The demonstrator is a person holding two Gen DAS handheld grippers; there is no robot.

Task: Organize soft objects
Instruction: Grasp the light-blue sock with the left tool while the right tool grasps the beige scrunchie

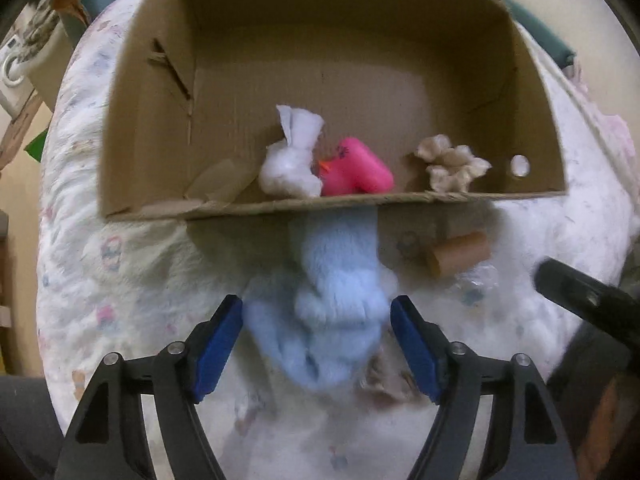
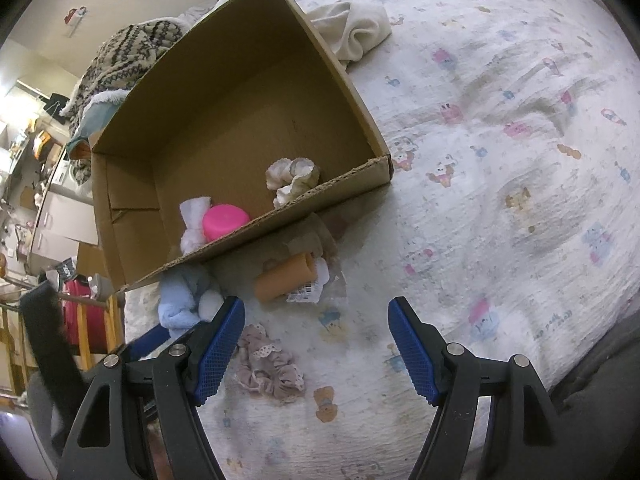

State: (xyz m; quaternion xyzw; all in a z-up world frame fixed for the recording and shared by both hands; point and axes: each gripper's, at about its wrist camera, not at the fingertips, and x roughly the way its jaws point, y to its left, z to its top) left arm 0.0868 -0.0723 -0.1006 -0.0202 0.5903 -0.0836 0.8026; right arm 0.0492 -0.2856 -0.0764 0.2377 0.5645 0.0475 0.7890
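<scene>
Blue plush toy (image 1: 336, 304): on the printed bedsheet (image 2: 500, 160) against the cardboard box (image 1: 152, 120), between the left gripper (image 1: 316, 344)'s spread, unpressing pads. Right gripper (image 2: 316, 348): released, empty, above a mauve scrunchie (image 2: 268, 368). Box contents: white pouch (image 1: 290, 160), pink toy (image 1: 356, 168), cream scrunchie (image 1: 452, 166).

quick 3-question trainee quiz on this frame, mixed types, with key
1. True or false: the pink toy lies inside the cardboard box.
2. What lies between the left hand-held gripper pads? A) orange roll B) light blue plush C) scrunchie
3. Fill in: the orange roll lies ____ the box.

Key:
1. True.
2. B: the light blue plush, with the pads not pressing on it.
3. Outside, on the printed bedsheet.
</scene>
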